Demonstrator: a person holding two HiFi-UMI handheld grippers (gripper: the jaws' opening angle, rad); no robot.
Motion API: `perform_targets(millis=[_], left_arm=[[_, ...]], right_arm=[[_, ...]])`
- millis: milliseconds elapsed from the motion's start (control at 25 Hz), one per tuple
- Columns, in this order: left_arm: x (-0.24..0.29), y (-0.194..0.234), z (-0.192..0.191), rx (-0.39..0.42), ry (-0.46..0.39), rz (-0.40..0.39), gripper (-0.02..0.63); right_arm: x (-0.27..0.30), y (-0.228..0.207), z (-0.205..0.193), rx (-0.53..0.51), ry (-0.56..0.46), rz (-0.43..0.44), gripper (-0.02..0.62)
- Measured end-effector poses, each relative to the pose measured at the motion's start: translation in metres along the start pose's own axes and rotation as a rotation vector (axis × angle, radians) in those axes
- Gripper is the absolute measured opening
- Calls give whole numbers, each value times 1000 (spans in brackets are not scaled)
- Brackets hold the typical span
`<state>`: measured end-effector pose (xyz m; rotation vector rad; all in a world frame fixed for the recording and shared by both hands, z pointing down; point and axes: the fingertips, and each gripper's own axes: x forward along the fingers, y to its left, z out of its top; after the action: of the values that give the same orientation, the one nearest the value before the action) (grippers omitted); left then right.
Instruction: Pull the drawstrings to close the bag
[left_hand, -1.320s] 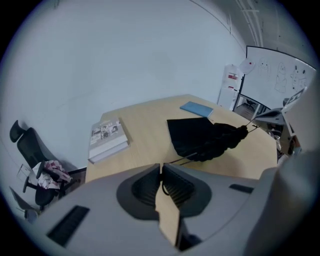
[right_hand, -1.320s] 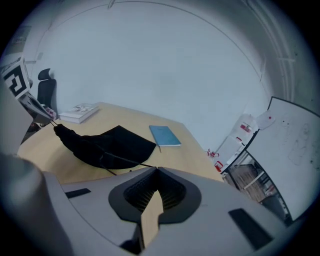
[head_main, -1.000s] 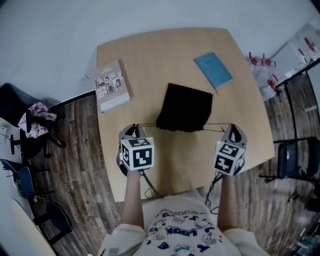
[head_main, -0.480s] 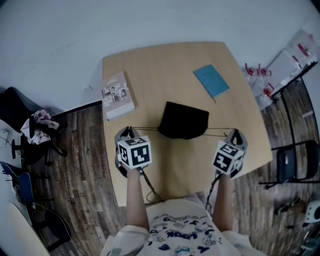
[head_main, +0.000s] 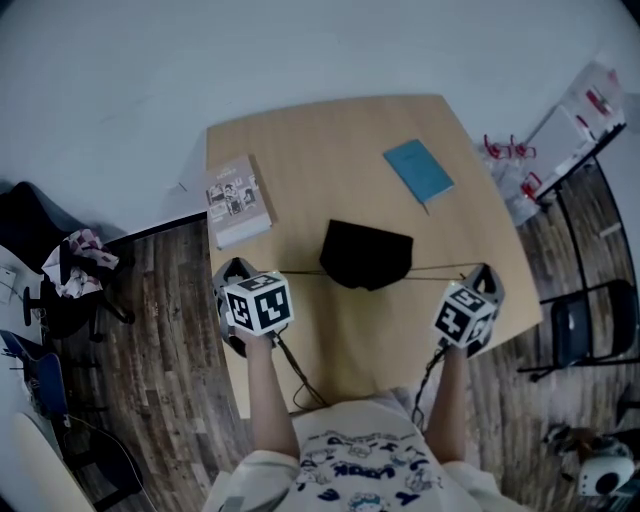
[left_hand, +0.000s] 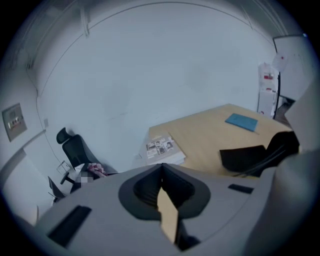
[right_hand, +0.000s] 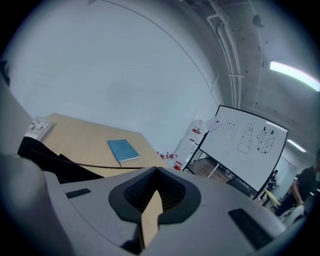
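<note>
A black drawstring bag (head_main: 366, 253) lies on the light wooden table (head_main: 330, 130), its gathered mouth toward me. A thin cord runs taut from each side of the mouth. My left gripper (head_main: 237, 269) is shut on the left drawstring (head_main: 300, 272); its jaws have just closed tighter. My right gripper (head_main: 487, 271) is shut on the right drawstring (head_main: 445, 268). In the left gripper view the jaws (left_hand: 161, 170) meet, with the bag (left_hand: 242, 157) off to the right. In the right gripper view the cord (right_hand: 100, 165) leads in to the closed jaws (right_hand: 156, 172).
A comic book (head_main: 238, 198) lies at the table's left edge and a blue notebook (head_main: 418, 170) at the back right. A black office chair (head_main: 35, 225) stands on the left, a folding chair (head_main: 590, 322) on the right. A whiteboard (right_hand: 250, 145) stands beyond the table.
Both grippers have moved outward and slightly up, away from each other. The cords have grown longer and the bag's mouth has drawn in narrower.
</note>
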<state>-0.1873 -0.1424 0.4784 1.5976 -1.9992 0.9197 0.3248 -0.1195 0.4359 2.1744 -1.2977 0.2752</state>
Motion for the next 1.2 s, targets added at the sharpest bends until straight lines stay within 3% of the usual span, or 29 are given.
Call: perform_targets(millis=[120, 400, 1040, 1200], left_arm=[[-1, 10, 3, -54, -14, -41, 2], [6, 17, 7, -67, -12, 12, 2], [22, 34, 10, 35, -2, 146, 2], [22, 36, 14, 51, -19, 138, 2]], right_arm=[[-2, -6, 6, 10, -9, 19, 3], [-2, 1, 9, 27, -4, 39, 3], [3, 5, 14, 44, 1, 26, 3], [4, 11, 12, 49, 16, 36, 3]])
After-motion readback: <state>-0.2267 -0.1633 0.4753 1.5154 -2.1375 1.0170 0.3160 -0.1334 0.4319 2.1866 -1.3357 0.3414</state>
